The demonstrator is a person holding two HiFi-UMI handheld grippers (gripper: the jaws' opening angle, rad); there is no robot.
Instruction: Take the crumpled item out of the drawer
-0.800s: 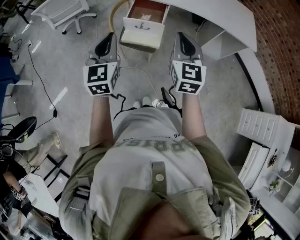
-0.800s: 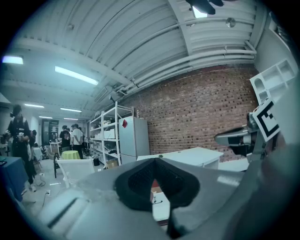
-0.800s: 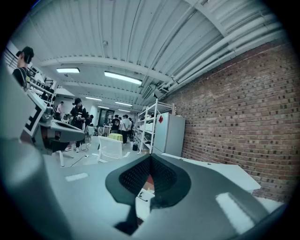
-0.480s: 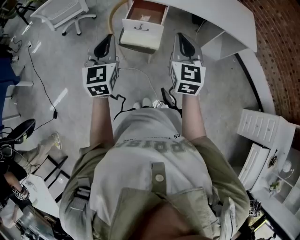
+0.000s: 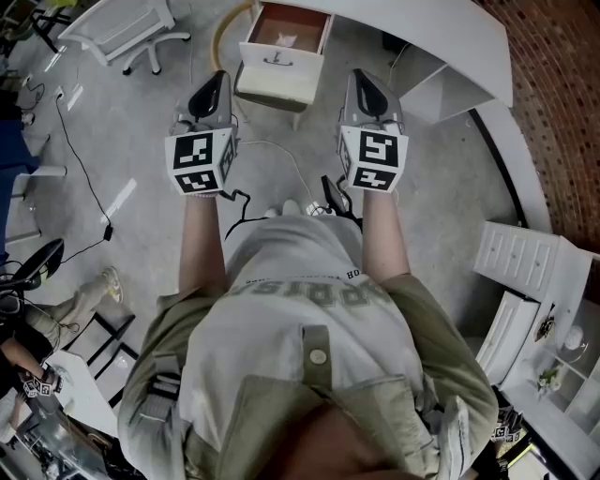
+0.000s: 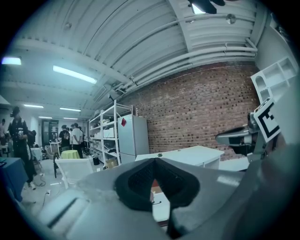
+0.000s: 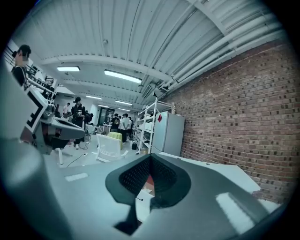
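Observation:
An open white drawer (image 5: 279,79) sticks out from under the desk at the top of the head view. On its reddish-brown bottom lies a small pale crumpled item (image 5: 285,39). My left gripper (image 5: 217,79) hangs short of the drawer, off its left corner, with jaws shut and empty. The right gripper (image 5: 358,77) is level with it off the drawer's right corner, also shut and empty. In the left gripper view the dark pads (image 6: 140,180) meet above a sliver of the drawer. The right gripper view's pads (image 7: 136,176) are likewise pressed together.
A white desk (image 5: 441,28) curves across the top right over the drawer. A white chair (image 5: 131,23) stands at top left, and cables (image 5: 89,169) run over the grey floor. White cabinet parts (image 5: 525,272) lie at the right by the brick wall.
The drawer has slid slightly up the head view; both grippers stay shut and almost still.

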